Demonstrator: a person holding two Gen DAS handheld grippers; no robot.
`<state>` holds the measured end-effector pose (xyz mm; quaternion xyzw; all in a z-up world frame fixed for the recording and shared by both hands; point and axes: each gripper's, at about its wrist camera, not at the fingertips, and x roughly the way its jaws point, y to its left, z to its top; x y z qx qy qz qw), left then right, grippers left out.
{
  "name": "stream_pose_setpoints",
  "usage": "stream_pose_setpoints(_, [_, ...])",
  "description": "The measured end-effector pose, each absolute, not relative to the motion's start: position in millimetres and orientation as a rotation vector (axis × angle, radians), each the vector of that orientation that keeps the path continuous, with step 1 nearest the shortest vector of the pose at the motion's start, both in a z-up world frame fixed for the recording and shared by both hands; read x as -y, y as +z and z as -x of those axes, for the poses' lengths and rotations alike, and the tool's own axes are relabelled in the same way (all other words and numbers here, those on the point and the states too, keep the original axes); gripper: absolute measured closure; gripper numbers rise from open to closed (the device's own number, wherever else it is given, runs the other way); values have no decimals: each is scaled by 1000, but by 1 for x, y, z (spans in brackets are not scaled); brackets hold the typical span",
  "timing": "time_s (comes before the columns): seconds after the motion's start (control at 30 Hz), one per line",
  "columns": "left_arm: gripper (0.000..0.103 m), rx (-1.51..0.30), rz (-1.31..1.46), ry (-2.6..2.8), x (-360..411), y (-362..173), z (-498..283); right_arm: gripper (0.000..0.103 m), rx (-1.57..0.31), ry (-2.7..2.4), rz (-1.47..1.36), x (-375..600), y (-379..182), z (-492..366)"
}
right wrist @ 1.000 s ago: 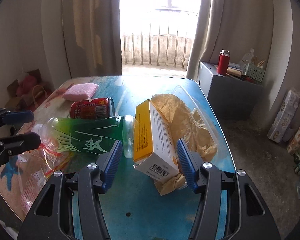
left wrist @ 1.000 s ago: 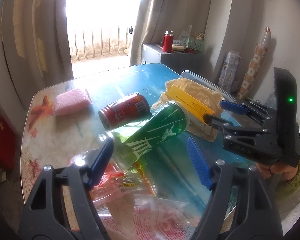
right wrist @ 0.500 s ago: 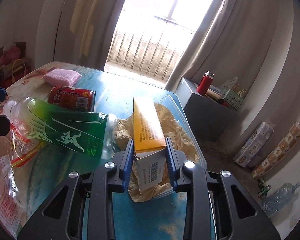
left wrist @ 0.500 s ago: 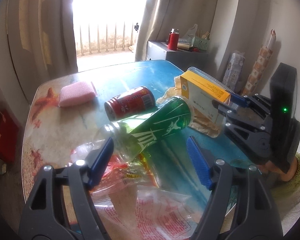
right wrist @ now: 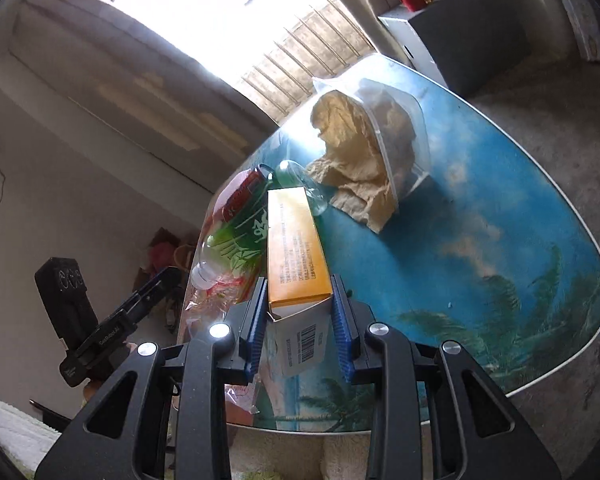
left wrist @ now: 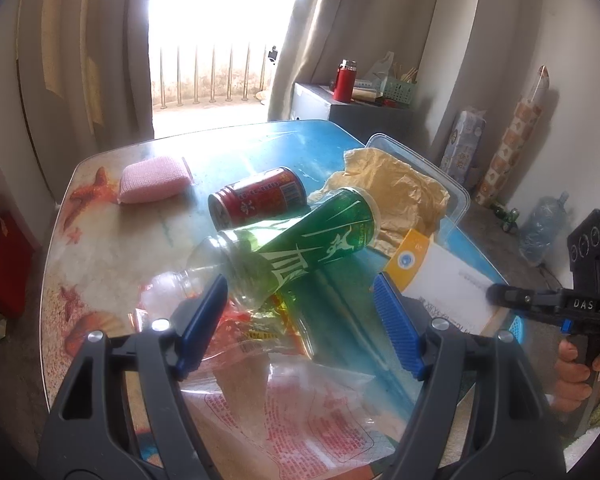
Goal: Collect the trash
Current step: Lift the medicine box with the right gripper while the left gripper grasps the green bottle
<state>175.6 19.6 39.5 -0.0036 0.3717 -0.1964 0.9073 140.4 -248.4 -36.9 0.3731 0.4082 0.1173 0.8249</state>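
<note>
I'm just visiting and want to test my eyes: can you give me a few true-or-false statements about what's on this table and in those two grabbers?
1. The right gripper is clamped on the orange box. True.
2. The green bottle stands upright. False: it lies on its side.
3. The left gripper holds the red can. False: its jaws are open and empty; the can lies beyond the bottle.
4. The pink sponge lies on the table. True.
5. The crumpled brown paper spills from a clear plastic container. True.
</note>
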Motion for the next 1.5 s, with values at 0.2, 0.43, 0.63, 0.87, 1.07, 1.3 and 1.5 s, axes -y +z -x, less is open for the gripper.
stream_pose_setpoints(0.2, [32, -756, 1, -405, -20, 41, -170, 39, -968, 18, -553, 249, -41, -133])
stream_pose_setpoints(0.43, [32, -755, -17, -400, -21, 43, -165, 17, -940, 45, -260, 216, -19, -154])
stream_pose_setpoints(0.63, [28, -765, -69, -405, -14, 43, -163, 14, -989, 130, 15, 180, -30, -187])
stream_pose_setpoints(0.87, [26, -760, -215, -428, 8, 41, -169, 28, -1085, 136, -43, 186, -46, -197])
stream_pose_setpoints(1.07, [26, -743, -415, -468, 42, 29, -193, 29, -1065, 111, -120, 200, -43, -187])
stream_pose_setpoints(1.3, [26, -710, -774, -476, 77, 6, -222, 29, -1048, 117, -124, 208, -43, -177])
stream_pose_setpoints(1.5, [29, -734, -1040, -469, 90, -24, -234, 29, -1037, 118, -108, 204, -43, -177])
